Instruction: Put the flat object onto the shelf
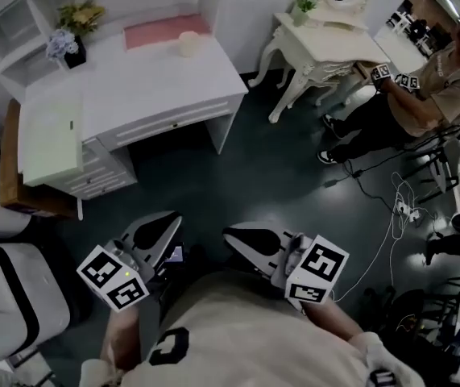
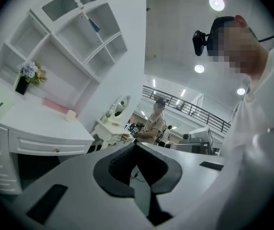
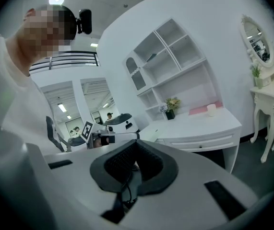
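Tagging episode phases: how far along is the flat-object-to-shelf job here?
Done: nothing visible. The pale green flat panel, probably the object meant, lies on the white desk, not on the shelf. In hand: nothing. The left gripper and right gripper are both shut and empty, held close to the person's body, away from the desk. Left: approach the desk, grasp the panel, set it on the shelf.

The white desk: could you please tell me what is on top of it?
A flower pot, a pink pad, a cream cylinder and, at one end, a pale flat board. The desk surface under the board is covered.
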`<state>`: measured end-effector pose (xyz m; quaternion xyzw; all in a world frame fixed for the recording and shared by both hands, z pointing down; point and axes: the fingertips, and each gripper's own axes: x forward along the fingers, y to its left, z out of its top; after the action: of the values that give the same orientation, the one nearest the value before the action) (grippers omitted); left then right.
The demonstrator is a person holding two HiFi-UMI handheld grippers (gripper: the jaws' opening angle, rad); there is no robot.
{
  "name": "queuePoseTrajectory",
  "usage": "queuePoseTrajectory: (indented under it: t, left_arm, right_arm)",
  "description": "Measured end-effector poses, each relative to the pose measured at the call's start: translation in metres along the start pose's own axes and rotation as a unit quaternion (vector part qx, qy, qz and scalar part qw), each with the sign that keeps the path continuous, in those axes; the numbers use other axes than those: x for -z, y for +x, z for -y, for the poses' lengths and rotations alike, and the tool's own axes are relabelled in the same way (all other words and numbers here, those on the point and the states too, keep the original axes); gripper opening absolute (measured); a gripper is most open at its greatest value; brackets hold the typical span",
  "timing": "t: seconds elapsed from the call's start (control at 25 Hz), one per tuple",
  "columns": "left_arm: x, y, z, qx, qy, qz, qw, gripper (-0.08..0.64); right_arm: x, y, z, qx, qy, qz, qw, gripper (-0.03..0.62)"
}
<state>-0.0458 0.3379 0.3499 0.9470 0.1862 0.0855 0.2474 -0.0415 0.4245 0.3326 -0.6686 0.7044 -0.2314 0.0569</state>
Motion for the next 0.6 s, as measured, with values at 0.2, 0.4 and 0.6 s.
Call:
queuePoseTrajectory:
  t: [0.2,0.4,0.6]
  left_arm:
    - [-0.002,-0.009,-0.019,-0.022,-0.008,0.003,0.9997,0.015]
    - [-0.003,-0.032,-0.043,-0.072,-0.014,0.012,0.9972,0.015]
    - [-0.007,-0.046,-0.061,-0.112,-0.017,0.027,0.9932,0.015]
  right_arm:
    - [-0.001,0.016,0.008,-0.008,0.027,-0.007,1.000,0.020]
    - [0.001,0.048,0.009,-0.054,0.034,-0.029,0.998,0.020]
    - [0.003,0.075,0.009,-0.100,0.021,-0.054,0.993,0.020]
